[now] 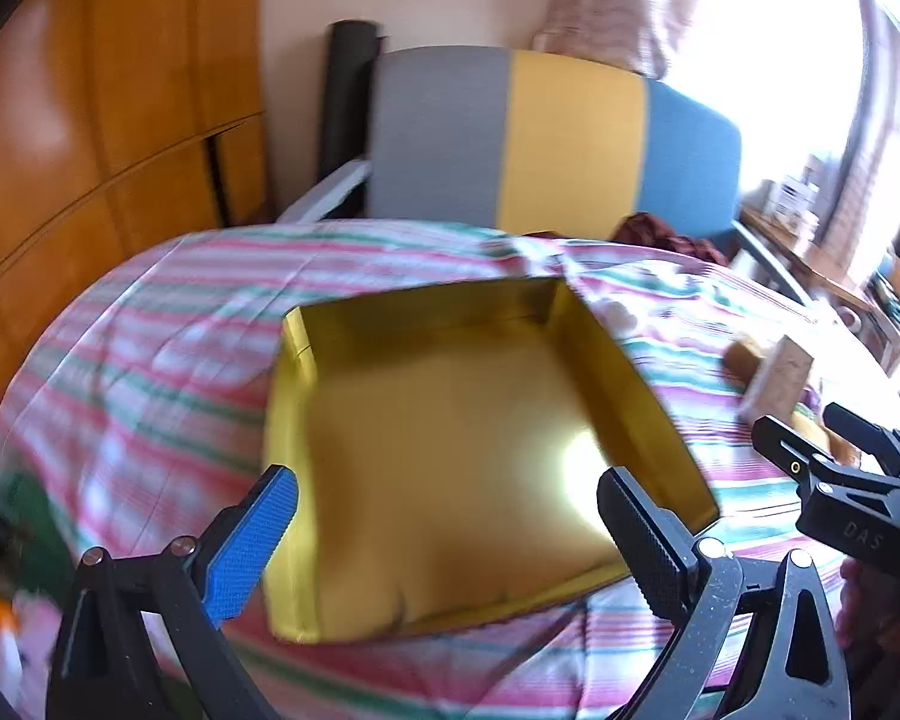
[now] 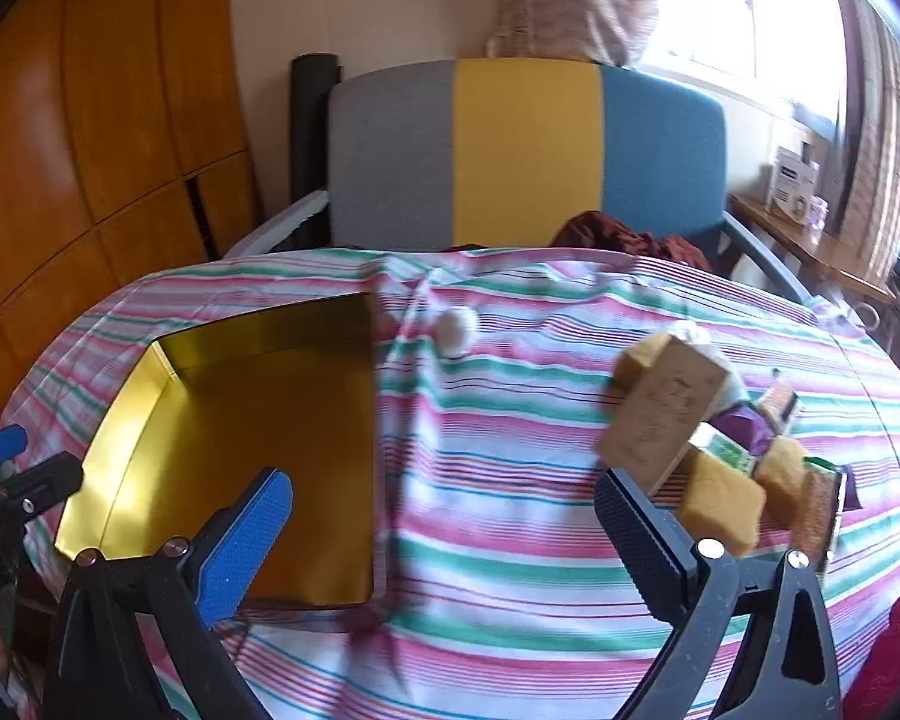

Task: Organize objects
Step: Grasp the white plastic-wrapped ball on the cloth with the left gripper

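Observation:
A shallow gold tin (image 1: 450, 450) lies open and empty on the striped cloth; the right wrist view shows the gold tin (image 2: 258, 438) at the left. My left gripper (image 1: 450, 534) hovers open over its near part, nothing between the fingers. My right gripper (image 2: 444, 534) is open above bare cloth, to the right of the tin. A pile of items sits at the right: a tan box (image 2: 660, 414), yellow sponge blocks (image 2: 720, 504), a purple piece (image 2: 744, 426) and a green-white packet (image 2: 726, 450). A white ball (image 2: 456, 330) lies beyond the tin.
The striped cloth (image 2: 510, 540) covers a rounded table. Behind it stands a grey, yellow and blue chair (image 2: 522, 150) with dark red fabric (image 2: 624, 240) on the seat. Wooden cabinets (image 2: 90, 150) are at the left, a cluttered shelf (image 2: 810, 228) at the right.

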